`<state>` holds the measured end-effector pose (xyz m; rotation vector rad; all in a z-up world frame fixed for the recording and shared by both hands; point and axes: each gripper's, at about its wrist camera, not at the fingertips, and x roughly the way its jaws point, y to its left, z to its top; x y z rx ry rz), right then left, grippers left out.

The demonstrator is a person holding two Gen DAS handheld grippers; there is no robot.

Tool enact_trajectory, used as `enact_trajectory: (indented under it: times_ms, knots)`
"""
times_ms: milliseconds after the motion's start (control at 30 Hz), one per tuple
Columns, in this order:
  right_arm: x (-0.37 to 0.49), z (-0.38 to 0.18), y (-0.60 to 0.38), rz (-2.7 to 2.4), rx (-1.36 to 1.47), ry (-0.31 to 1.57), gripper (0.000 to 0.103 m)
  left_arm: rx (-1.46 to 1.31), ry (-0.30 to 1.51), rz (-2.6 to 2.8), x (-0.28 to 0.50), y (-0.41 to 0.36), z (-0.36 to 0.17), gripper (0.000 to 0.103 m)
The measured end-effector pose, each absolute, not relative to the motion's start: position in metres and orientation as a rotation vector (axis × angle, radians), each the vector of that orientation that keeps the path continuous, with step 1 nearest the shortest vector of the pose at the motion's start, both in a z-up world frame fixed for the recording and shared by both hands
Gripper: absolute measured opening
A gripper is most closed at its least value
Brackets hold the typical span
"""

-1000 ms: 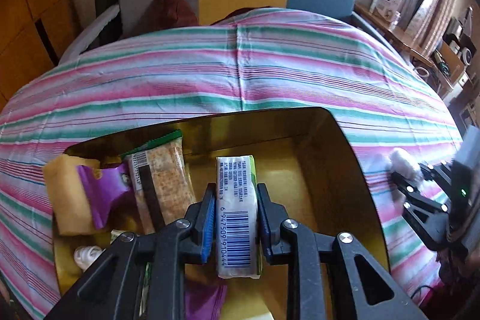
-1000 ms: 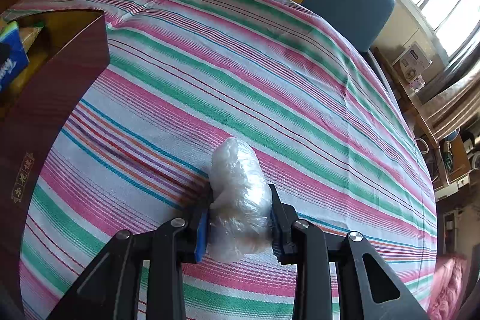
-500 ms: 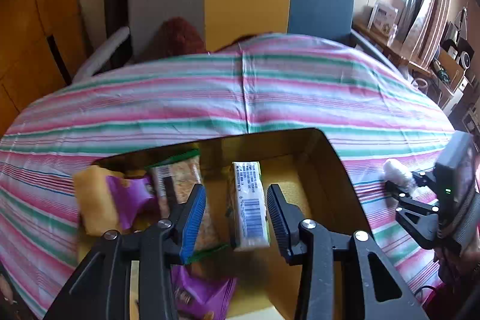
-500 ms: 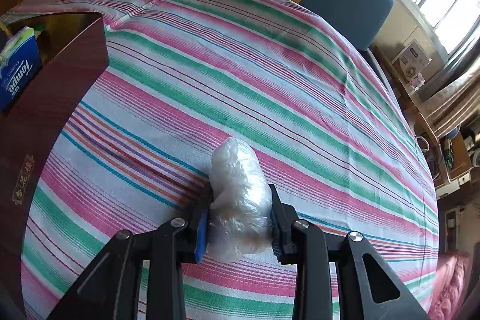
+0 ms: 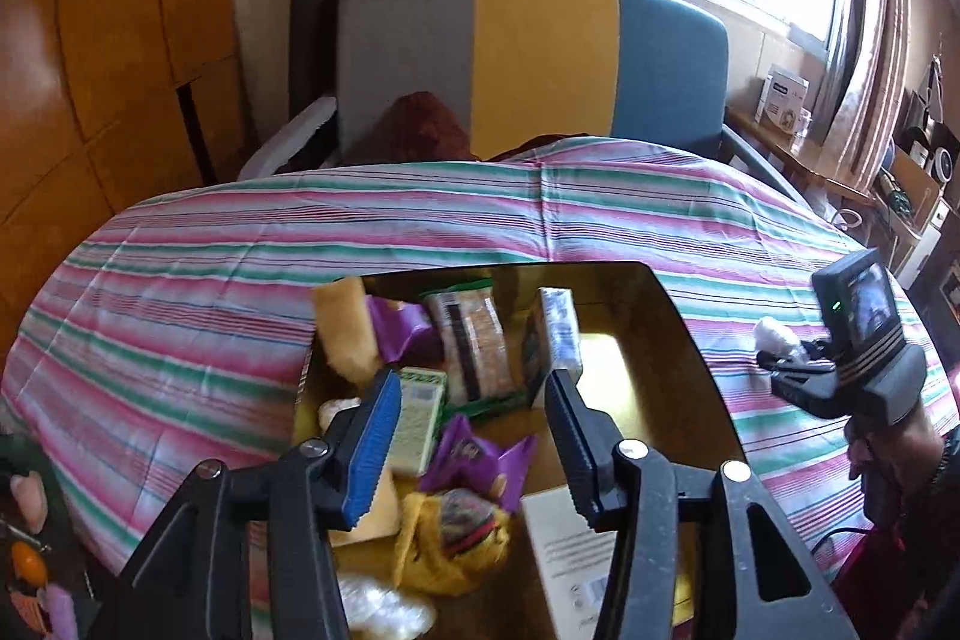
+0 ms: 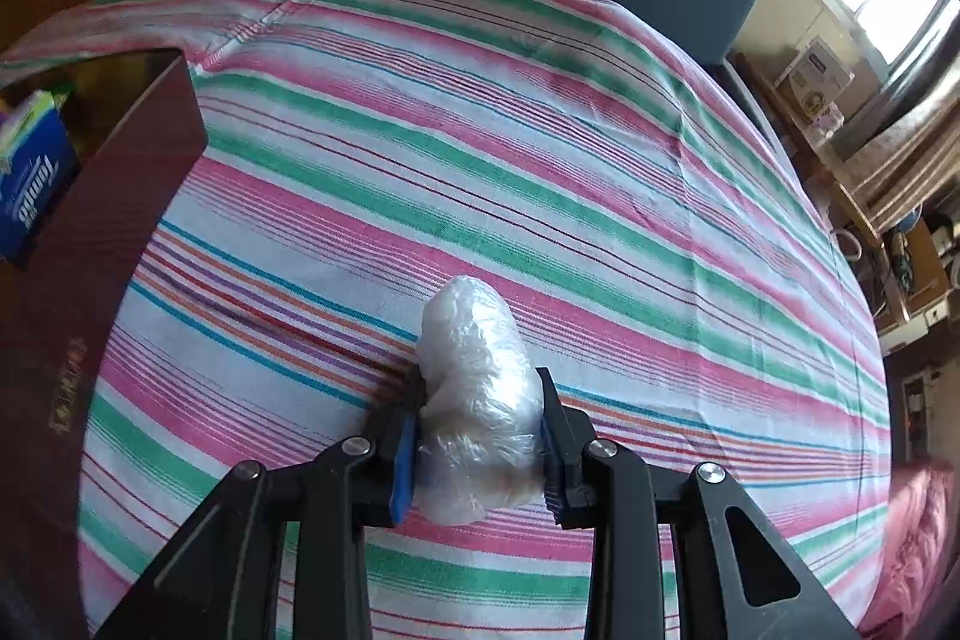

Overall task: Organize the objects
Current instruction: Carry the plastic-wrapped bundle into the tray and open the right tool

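Observation:
My left gripper [image 5: 471,394] is open and empty, raised above a dark box with a gold lining [image 5: 684,334]. In the box stand a tissue pack [image 5: 555,334], a cracker packet [image 5: 474,340], purple wrappers [image 5: 480,460] and yellow snack bags [image 5: 345,334]. My right gripper [image 6: 480,400] is shut on a white plastic-wrapped bundle [image 6: 474,388], low over the striped tablecloth [image 6: 480,160]. It shows in the left wrist view [image 5: 786,358] to the right of the box. In the right wrist view the box [image 6: 120,172] lies at the left, with the blue tissue pack [image 6: 30,184] inside.
A chair with grey, yellow and blue panels [image 5: 540,58] stands behind the table. A window and a cluttered shelf [image 5: 900,172] are at the right. Small items [image 5: 30,568] lie off the table's left edge.
My left gripper opened and let go of the tissue pack, which now stands in the box, then pulled up and back. My right gripper has held still with the bundle.

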<state>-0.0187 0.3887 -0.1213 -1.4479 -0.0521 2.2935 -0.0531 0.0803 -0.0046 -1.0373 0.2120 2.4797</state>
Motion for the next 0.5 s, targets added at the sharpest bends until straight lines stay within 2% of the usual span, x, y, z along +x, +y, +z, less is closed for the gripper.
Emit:
enact_trajectory:
  times_ms: [100, 300, 500]
  knots:
    - [-0.015, -0.095, 0.374, 2.367, -1.377, 0.036, 0.033, -1.042, 0.188, 2.503, -0.049, 0.065, -0.006, 0.057]
    - [-0.019, -0.044, 0.304, 2.579, -1.270, 0.117, 0.033, -1.057, 0.154, 2.557, -0.046, 0.040, -0.009, 0.058]
    - [-0.039, -0.042, 0.243, 2.694, -1.305, 0.130, 0.034, -1.053, 0.152, 2.614, -0.041, 0.020, -0.012, 0.058]
